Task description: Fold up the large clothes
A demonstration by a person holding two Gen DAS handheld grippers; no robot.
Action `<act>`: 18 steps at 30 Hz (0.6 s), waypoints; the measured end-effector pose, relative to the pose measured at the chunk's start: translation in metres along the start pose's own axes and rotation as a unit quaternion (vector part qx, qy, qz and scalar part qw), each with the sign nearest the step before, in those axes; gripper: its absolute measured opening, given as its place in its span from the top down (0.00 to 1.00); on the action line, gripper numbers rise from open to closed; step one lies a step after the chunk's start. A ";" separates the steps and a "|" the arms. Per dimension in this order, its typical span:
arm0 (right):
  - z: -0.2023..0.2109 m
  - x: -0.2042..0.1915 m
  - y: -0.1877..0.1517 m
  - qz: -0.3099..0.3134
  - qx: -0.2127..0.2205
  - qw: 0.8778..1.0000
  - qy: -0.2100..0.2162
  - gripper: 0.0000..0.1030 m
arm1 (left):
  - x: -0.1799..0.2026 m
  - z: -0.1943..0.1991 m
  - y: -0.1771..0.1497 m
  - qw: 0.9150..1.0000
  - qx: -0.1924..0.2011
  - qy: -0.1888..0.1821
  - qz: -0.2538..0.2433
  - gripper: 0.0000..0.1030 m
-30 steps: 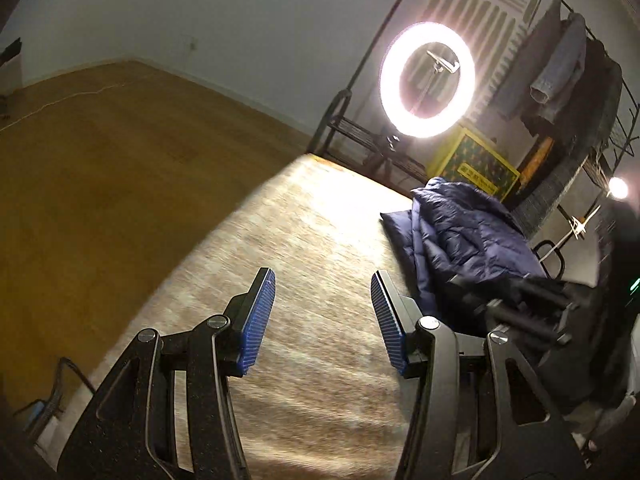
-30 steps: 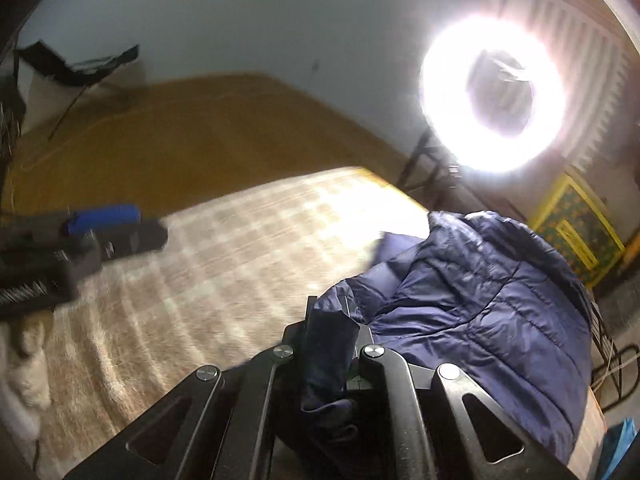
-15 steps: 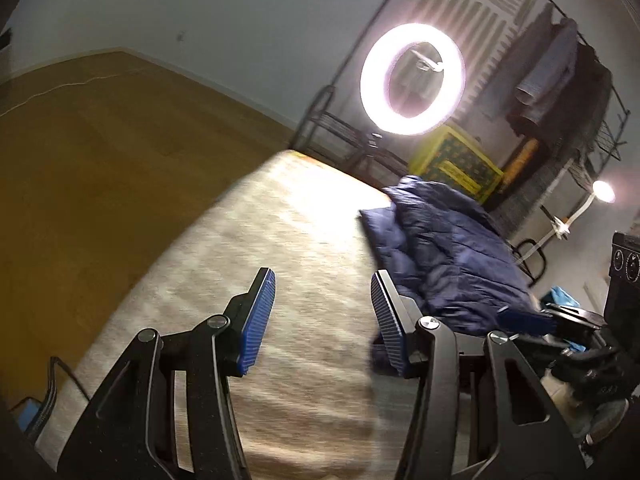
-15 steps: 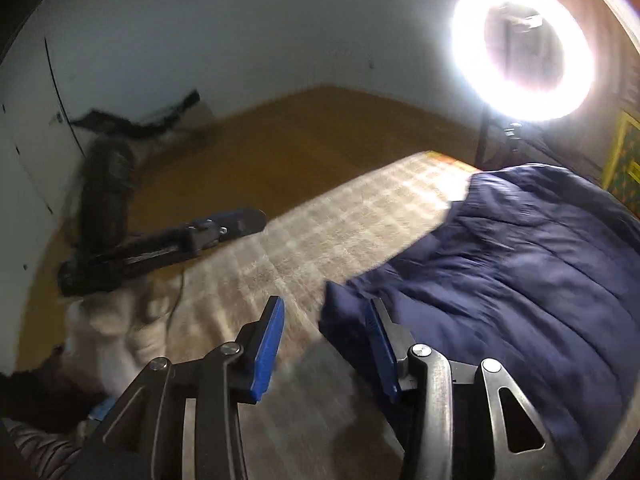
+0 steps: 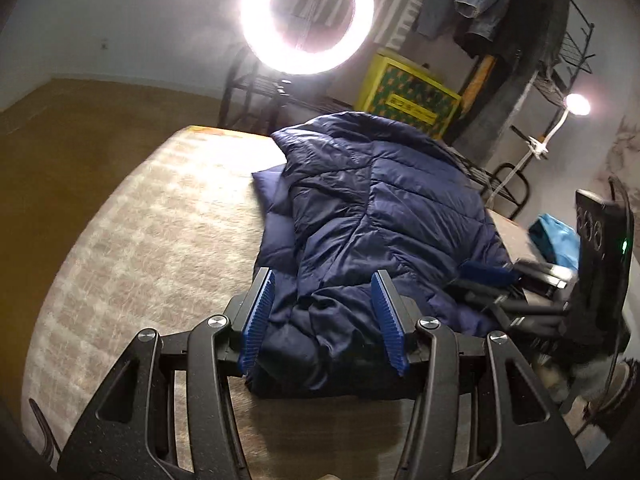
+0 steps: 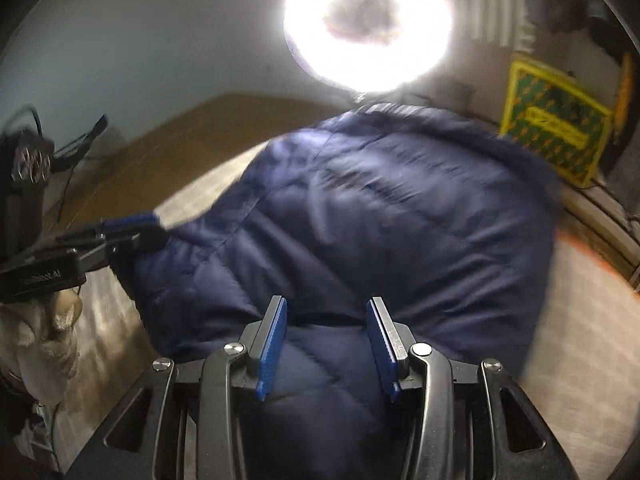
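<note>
Jacket (image 5: 384,216): navy puffer, bunched on the beige bed (image 5: 140,240), right of middle.
Left gripper (image 5: 324,320): jaws spread over its near edge.
Right gripper (image 6: 326,346): jaws just opened, spread above the jacket, apparently clear of it.

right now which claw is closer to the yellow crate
Right. The right claw hovers over the jacket on the yellow crate's side; the left claw sits at its far edge.
</note>
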State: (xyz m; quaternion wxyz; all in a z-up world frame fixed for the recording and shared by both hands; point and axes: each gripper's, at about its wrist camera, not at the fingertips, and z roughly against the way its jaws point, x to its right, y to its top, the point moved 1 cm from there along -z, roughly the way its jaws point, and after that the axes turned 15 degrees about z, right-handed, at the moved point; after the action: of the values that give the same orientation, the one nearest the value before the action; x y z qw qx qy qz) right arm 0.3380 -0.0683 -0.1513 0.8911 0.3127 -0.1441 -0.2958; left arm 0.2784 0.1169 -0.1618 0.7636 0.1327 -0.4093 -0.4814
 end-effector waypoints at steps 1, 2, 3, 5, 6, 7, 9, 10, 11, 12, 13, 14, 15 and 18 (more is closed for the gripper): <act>-0.009 -0.008 0.002 0.003 0.003 1.000 0.014 0.57 | 0.002 0.002 0.000 1.000 0.007 0.002 -0.002 0.50; -0.016 -0.016 0.002 0.008 0.004 1.000 0.028 0.57 | 0.006 0.004 0.000 1.000 0.014 0.003 -0.007 0.50; -0.020 -0.024 0.003 0.019 0.002 0.999 0.032 0.57 | 0.014 0.006 0.002 1.000 0.020 0.003 -0.020 0.50; -0.020 -0.036 0.004 0.047 0.000 0.998 0.048 0.60 | 0.027 0.003 0.004 0.999 0.023 0.001 -0.042 0.50; -0.017 -0.038 0.003 0.056 0.000 0.996 0.063 0.61 | 0.031 0.000 0.005 0.999 0.022 0.002 -0.048 0.50; -0.010 -0.038 0.000 0.061 -0.001 0.996 0.070 0.61 | 0.034 -0.007 0.005 0.998 0.017 0.006 -0.056 0.50; 0.003 -0.032 -0.005 0.060 0.002 0.996 0.071 0.64 | 0.027 -0.027 0.005 0.998 -0.004 0.021 -0.052 0.50; 0.014 -0.024 -0.010 0.051 0.009 0.996 0.069 0.64 | 0.020 -0.036 0.004 0.999 -0.018 0.026 -0.042 0.50; 0.023 -0.017 -0.013 0.041 0.015 0.997 0.068 0.63 | 0.010 -0.046 0.001 0.999 -0.034 0.030 -0.030 0.50; 0.033 -0.008 -0.018 0.026 0.023 0.998 0.061 0.61 | 0.002 -0.053 -0.001 0.998 -0.043 0.031 -0.022 0.46; 0.042 0.001 -0.022 0.012 0.032 0.998 0.051 0.60 | -0.007 -0.057 -0.004 0.998 -0.048 0.029 -0.011 0.41; 0.051 0.013 -0.026 -0.001 0.042 0.999 0.031 0.56 | -0.015 -0.059 -0.006 0.998 -0.052 0.024 0.003 0.40; 0.054 0.019 -0.027 -0.003 0.044 0.999 0.012 0.56 | -0.015 -0.059 -0.007 0.998 -0.054 0.023 0.007 0.40; 0.041 0.036 -0.032 -0.005 0.023 1.000 -0.006 0.54 | -0.008 -0.056 -0.011 0.998 -0.044 0.041 -0.020 0.40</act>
State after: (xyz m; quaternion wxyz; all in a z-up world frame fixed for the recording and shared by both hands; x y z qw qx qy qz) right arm 0.3343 -0.1303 -0.1383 0.8811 0.3325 -0.1545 -0.2986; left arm 0.3126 0.1075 -0.2074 0.7749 0.1264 -0.3535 -0.5085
